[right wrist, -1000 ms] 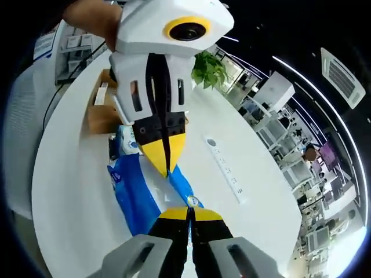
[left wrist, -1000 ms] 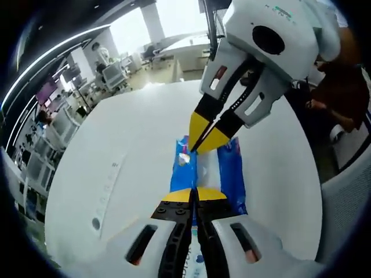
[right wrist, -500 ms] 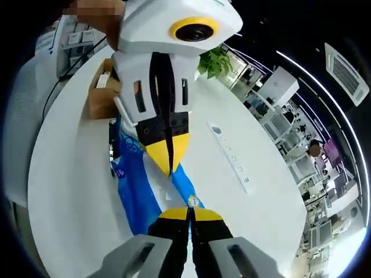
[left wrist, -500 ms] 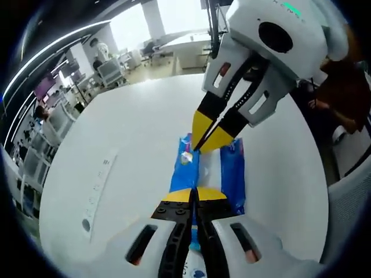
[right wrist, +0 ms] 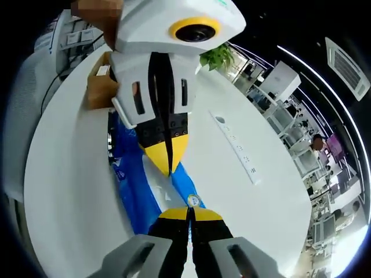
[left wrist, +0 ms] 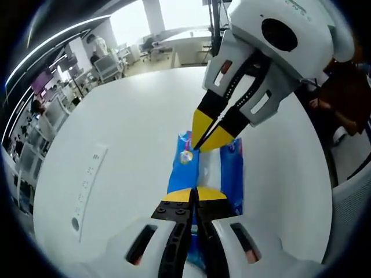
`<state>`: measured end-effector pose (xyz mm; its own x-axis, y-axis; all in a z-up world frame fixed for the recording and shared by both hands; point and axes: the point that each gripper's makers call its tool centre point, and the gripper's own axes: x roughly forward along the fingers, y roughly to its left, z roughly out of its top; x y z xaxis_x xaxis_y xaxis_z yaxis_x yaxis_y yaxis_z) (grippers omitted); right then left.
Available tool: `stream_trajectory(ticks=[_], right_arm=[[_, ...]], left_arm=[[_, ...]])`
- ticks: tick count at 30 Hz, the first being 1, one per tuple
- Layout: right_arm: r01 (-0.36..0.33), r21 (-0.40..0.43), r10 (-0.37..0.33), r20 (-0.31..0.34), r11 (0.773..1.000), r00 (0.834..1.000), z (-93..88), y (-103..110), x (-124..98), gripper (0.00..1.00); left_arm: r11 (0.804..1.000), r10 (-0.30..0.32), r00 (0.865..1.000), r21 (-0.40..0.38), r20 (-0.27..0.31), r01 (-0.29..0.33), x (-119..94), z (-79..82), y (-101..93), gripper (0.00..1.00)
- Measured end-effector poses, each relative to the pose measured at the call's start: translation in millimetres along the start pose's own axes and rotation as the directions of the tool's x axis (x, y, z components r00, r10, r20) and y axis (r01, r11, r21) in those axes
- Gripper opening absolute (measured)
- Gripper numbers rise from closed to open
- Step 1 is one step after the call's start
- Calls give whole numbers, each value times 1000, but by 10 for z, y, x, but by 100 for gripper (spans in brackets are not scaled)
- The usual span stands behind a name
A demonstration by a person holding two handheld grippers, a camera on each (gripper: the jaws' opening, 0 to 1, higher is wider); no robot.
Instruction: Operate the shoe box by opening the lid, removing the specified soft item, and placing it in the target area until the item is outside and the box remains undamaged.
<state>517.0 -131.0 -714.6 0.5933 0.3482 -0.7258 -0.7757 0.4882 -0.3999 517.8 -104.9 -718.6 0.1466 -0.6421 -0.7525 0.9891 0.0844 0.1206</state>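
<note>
Above the white table [left wrist: 133,133], the blue and white soft package [left wrist: 191,174] hangs stretched between the two tools, so the item is already out of the shoe box [right wrist: 99,87]; the left hand-held gripper [left wrist: 196,194] has its yellow-tipped jaws pressed together on the near end of the package, and the right hand-held gripper [left wrist: 204,143] is likewise closed on the far end, near a small round printed mark; in the right gripper view the roles swap, with the right hand-held gripper [right wrist: 189,212] pinching the end by that round mark and the left hand-held gripper [right wrist: 167,163] clamped further along the blue film. As I judge it, opening the lid and lifting the item out are done; what is left is to lay the package down in the target area and let go with both tools; no marked target area can be made out on the table, so where that spot lies I cannot tell.

The right gripper view shows the brown cardboard shoe box standing on the table behind the left tool, well apart from the gripped ends, along with a green plant [right wrist: 217,57] and a white power strip [right wrist: 239,150]; whether the box lid is open or the box unharmed is too hidden to say; the left gripper view instead shows the power strip [left wrist: 87,188] on bare table to the side, a person [left wrist: 342,98] seated at the table's edge, and the package hanging just over the tabletop.
</note>
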Motion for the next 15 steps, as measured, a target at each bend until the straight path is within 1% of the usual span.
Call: stream_trajectory(ticks=[7,15], right_arm=[[-4,14,4,-5,1000,1000,-76,6,71,0],[0,23,1,-7,1000,1000,-120,-20,116,0]], left_arm=[[1000,-2,1000,-4,-8,2,71,-39,-7,0],[1000,-4,1000,-17,4,4,172,-67,39,0]])
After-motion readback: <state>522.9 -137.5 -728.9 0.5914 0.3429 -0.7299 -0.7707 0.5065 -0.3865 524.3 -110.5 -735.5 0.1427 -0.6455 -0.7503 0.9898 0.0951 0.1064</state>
